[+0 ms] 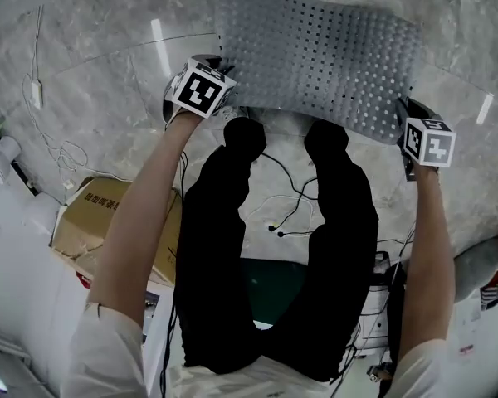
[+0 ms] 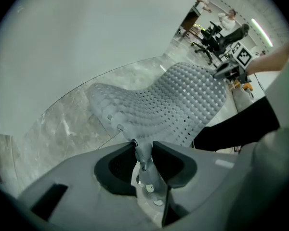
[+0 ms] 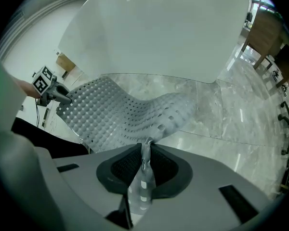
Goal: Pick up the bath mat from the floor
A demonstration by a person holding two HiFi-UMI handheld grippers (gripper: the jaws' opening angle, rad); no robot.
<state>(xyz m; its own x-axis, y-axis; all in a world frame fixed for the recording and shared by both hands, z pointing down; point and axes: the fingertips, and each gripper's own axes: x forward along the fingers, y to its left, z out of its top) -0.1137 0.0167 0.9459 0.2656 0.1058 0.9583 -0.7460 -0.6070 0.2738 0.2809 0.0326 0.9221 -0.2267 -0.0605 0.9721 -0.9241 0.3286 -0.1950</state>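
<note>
Above the marble floor [image 1: 108, 65], just ahead of your legs [image 1: 224, 247], you hold the grey, studded, perforated mat [image 1: 315, 56] by its two near corners. Your left gripper [image 2: 143, 153] is clamped on the mat's near left corner, with the rubber folded up between its dark pads. Your right gripper [image 3: 145, 153] pinches the near right corner in the same way, a thin strip of mat standing between its jaws. Both grippers point steeply down, and the mat sags in a shallow curve between them. Its near edge is raised, but whether the far edge is clear of the floor cannot be told. Beside your left leg a cardboard box [image 1: 91, 214] sits on the floor, and thin cables [image 1: 290, 197] trail between your feet.
</note>
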